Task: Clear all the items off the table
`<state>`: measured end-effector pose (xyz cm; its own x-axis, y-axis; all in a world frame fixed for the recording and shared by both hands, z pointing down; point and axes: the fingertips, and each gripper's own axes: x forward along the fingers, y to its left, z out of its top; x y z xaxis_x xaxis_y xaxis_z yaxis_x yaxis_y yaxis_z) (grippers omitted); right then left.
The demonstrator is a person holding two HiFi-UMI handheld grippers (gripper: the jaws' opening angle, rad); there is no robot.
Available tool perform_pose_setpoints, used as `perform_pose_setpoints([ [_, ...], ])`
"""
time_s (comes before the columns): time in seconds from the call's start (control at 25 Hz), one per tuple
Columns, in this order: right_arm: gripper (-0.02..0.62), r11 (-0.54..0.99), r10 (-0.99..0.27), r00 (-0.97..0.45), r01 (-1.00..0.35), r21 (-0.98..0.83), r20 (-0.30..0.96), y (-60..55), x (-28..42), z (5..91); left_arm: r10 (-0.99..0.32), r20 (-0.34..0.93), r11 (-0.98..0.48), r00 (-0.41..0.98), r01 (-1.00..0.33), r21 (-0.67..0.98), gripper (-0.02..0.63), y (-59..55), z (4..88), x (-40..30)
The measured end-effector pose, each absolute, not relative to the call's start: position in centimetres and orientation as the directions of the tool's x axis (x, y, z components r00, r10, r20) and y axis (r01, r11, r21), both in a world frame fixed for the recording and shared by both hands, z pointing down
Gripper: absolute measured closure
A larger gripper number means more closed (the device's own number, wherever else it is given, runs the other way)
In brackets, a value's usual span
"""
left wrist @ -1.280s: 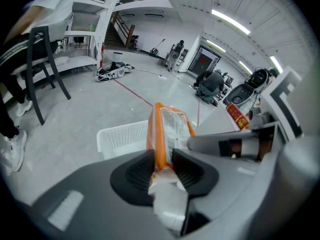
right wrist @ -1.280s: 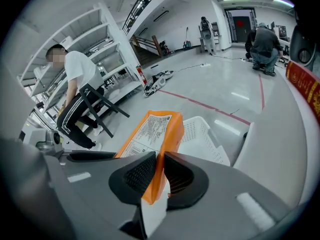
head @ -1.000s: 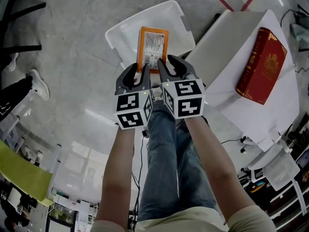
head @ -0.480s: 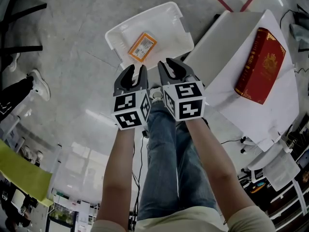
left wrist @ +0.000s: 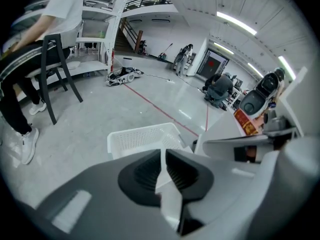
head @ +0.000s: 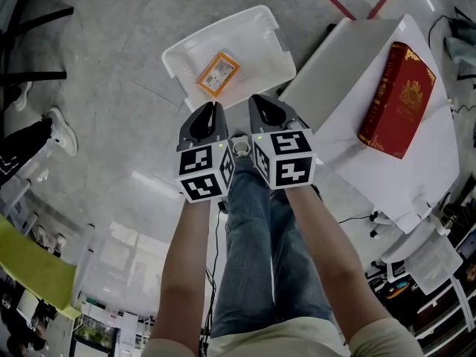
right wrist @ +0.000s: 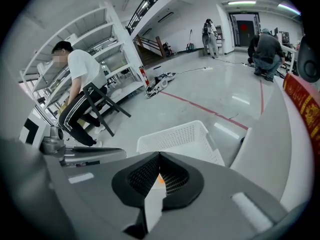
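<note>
An orange packet lies flat in the white basket on the floor, just beyond my two grippers. My left gripper and right gripper hang side by side above the basket's near rim, pointing steeply down. Both have just been closing with nothing between their jaws. In the left gripper view the left gripper shows only a thin slit between its tips; in the right gripper view the right gripper has its tips touching. A red book lies on the white table to the right.
The basket stands against the table's left corner. A person sits on a dark chair by metal shelves to the left. Red tape lines cross the grey floor. More people stand far off by a doorway.
A second ago both grippers held the orange packet between them above the basket. It has dropped into the basket, and both sets of jaws have closed. The hands stayed in place.
</note>
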<state>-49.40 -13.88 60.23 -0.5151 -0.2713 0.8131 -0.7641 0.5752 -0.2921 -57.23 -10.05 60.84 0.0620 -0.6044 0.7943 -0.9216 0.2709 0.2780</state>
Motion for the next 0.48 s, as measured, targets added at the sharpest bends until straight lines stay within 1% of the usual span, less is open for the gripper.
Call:
perform_pose_setpoints([
  [0.08, 0.597, 0.574, -0.268, -0.514, -0.764, -0.294, 0.815, -13.7, -49.3, 60.1, -0.608, 0.792, 0.269, 0.061, -0.922, 0.277, 0.595, -10.0, 60.5, -57.1],
  [0.48, 0.597, 0.555, -0.279, -0.503, -0.78, -0.29, 0.818, -12.8, -48.2, 59.0, -0.617, 0.784, 0.249, 0.071, -0.927, 0.28, 0.597, -9.8, 59.1, -56.4],
])
